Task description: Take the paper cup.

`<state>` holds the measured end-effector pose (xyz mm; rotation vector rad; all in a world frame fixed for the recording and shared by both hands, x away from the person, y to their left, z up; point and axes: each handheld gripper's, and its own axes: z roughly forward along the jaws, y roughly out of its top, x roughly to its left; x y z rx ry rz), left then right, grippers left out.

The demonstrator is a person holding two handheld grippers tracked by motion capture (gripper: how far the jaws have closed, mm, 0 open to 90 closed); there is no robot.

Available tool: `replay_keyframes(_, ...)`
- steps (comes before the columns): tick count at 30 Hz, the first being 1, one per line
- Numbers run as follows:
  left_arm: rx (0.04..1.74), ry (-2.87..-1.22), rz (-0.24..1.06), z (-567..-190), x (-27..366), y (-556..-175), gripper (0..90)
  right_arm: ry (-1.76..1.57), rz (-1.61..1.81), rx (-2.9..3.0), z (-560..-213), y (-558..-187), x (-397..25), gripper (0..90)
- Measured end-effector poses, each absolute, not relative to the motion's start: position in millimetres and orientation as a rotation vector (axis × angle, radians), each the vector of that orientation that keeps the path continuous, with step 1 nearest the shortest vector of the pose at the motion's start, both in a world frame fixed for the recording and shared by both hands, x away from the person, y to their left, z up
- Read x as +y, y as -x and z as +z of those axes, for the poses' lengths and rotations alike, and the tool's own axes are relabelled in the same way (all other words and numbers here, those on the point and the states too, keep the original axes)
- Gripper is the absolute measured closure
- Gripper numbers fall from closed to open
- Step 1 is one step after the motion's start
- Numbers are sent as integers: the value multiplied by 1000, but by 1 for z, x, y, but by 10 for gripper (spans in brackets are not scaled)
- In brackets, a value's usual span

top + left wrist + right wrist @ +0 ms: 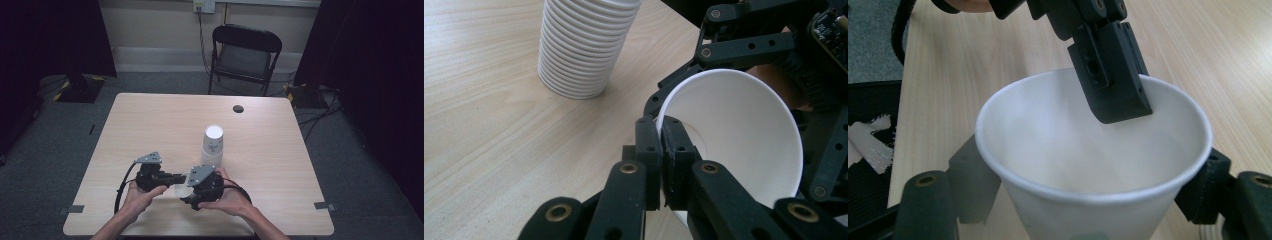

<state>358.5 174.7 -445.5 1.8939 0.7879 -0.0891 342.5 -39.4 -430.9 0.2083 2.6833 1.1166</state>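
Step in hand: I judge I am passing, or steadying, the single white paper cup [181,190] between my two tools, low over the near part of the pale wood-grain bench [150,125].
Left tool [660,165]: its jaws are pinched together on the cup's rim, one jaw inside the wall and one outside, as the left gripper view shows plainly.
Right tool [1088,200]: its jaws sit on either side of the cup's body below the rim; they look to touch the wall and carry it, though I cannot be sure how firm the squeeze is.
How to do it well: I would keep the rim pinch light, since thin paper creases easily, and let only one tool give way at a time so the cup never hangs loose.
Watch for: pulling the tools apart could tear or oval the rim; I would move them together, slowly.
Cup's look: plain white, tapered, with a rolled lip, empty and clean inside, mouth round and undented so far.
Where it is: held between the tools, off the bench as far as I can tell, near the tall stack of ribbed white paper cups [212,145] but apart from it.
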Motion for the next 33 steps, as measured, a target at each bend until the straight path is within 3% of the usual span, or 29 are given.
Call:
replay_keyframes(3, 789, -1894, -75, -446, 174, -357, 846, -232, 1138, 2691, -431, -343, -41, 290)
replay_keyframes(6, 790, -1892, -56, -445, 174, -357, 760, -250, 1152, 2693, -432, -344, -43, 295)
replay_keyframes(12, 757, -1905, -51, -445, 176, -357, 865, -274, 1167, 2694, -432, -346, -47, 285)
replay_keyframes(33, 766, -1956, -39, -445, 170, -356, 875, -268, 1175, 2668, -433, -340, -47, 268)
